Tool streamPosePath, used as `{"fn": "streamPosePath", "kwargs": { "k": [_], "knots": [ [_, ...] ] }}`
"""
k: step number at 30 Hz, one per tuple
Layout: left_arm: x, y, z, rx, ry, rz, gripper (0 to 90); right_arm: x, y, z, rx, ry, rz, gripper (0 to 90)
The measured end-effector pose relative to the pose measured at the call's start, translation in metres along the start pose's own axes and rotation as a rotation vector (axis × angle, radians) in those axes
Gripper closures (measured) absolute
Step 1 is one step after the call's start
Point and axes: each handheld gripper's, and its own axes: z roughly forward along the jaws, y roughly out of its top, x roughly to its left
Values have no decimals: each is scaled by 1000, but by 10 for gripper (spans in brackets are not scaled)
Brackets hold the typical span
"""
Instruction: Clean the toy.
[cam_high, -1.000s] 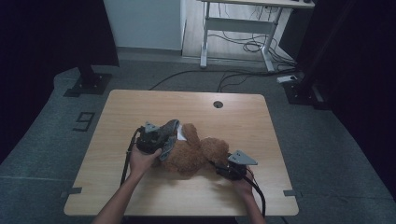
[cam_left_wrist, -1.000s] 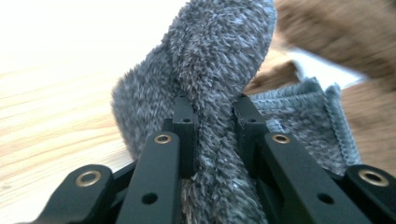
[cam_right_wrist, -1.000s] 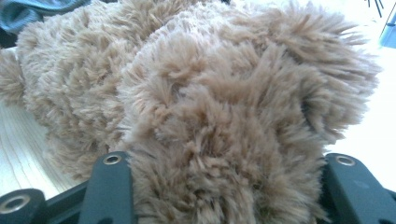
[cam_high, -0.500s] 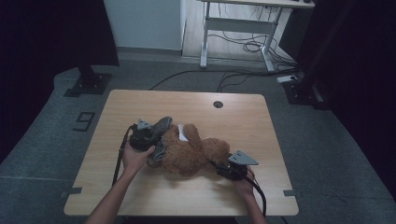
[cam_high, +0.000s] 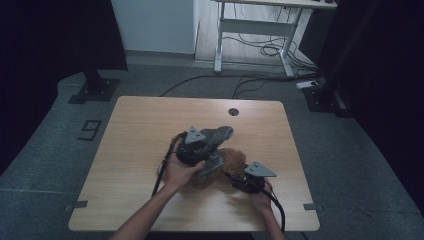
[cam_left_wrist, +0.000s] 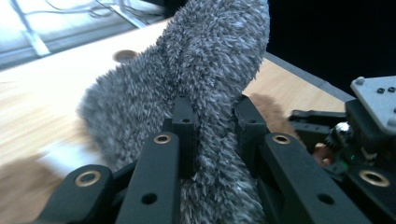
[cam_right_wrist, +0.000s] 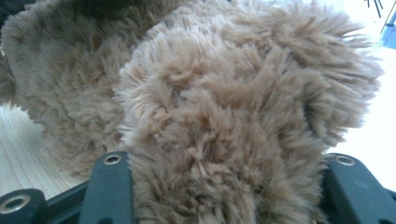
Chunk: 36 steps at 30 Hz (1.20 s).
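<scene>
We look down on a light wooden table (cam_high: 145, 130) with a round cable hole (cam_high: 233, 112) near its far edge. A person's two forearms come in from the near side, each hand holding a black two-jaw gripper.

Near the middle of the table lies a brown plush toy (cam_high: 230, 162), partly hidden under the hands and tools. The left gripper (cam_high: 212, 145), topped by a grey three-cornered plate, sits over the toy's left part. Its jaws are pressed tight on a piece of fuzzy grey fabric (cam_high: 217, 134), which reaches out beyond the jaws toward the table's far side. In the left gripper view the grey fabric (cam_left_wrist: 205, 70) rises in a thick fold from between the two black jaws, pinched at its base, with the tabletop behind it.

The right gripper (cam_high: 239, 179) rests at the toy's near right side. In the right gripper view the brown plush toy (cam_right_wrist: 210, 107) bulges between the two jaws, which clamp a thick wad of its fur from both sides.
</scene>
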Motion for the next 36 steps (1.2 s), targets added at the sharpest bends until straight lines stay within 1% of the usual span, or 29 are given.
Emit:
{"fn": "streamPosePath", "kwargs": {
  "k": [1,2,3,4,5,6,7,8,9,11,12,13,14,15,16,18,20,22,24,26,27,30,33,36],
  "knots": [
    [-4,1,10,11,-16,-12,742,0,0,0,1,-1,-3,434],
    [-11,0,31,43,-44,-21,741,0,0,0,-2,-3,-5,434],
    [-11,0,31,43,-44,-21,741,0,0,0,-2,-3,-5,434],
    [-16,-2,40,63,-40,-10,741,0,0,0,-2,-3,-9,434],
    [-19,-4,47,79,-25,9,740,1,0,0,1,-5,-12,434],
    [-20,-5,51,81,-12,16,738,1,0,0,4,-9,-18,434],
    [-18,-6,51,79,-16,2,738,1,0,0,9,-14,-22,434],
    [-15,-7,50,81,-22,-17,737,1,-1,0,12,-15,-20,434],
    [-12,-7,48,85,-16,-27,736,1,-1,0,10,-16,-22,434],
    [-1,-10,42,104,31,-26,737,2,0,0,10,-21,-32,435],
    [5,-13,38,109,42,-39,739,2,0,0,9,-19,-32,434],
    [12,-17,35,110,42,-60,739,2,0,0,9,-19,-32,434],
    [18,-19,31,107,32,-81,741,3,0,1,6,-18,-31,435],
    [21,-20,26,101,26,-88,743,4,1,2,4,-20,-37,435],
    [22,-20,23,99,31,-82,743,4,1,2,4,-20,-37,435],
    [21,-19,15,86,55,-52,743,4,1,2,5,-21,-34,435],
    [26,-19,7,71,82,-37,743,4,1,1,5,-21,-32,435],
    [36,-20,-2,61,100,-56,743,3,1,1,6,-19,-31,435],
    [48,-24,-9,55,129,-81,743,3,1,2,6,-18,-30,435],
    [61,-30,-15,62,154,-107,742,3,1,2,5,-19,-29,435],
    [69,-34,-17,73,168,-125,742,3,1,2,4,-18,-30,435],
    [85,-46,-18,86,180,-167,742,3,1,2,4,-18,-27,435],
    [92,-50,-15,101,210,-161,742,4,1,3,1,-19,-23,435],
    [97,-50,-11,126,246,-141,742,4,1,3,0,-21,-21,435]
  ]
}}
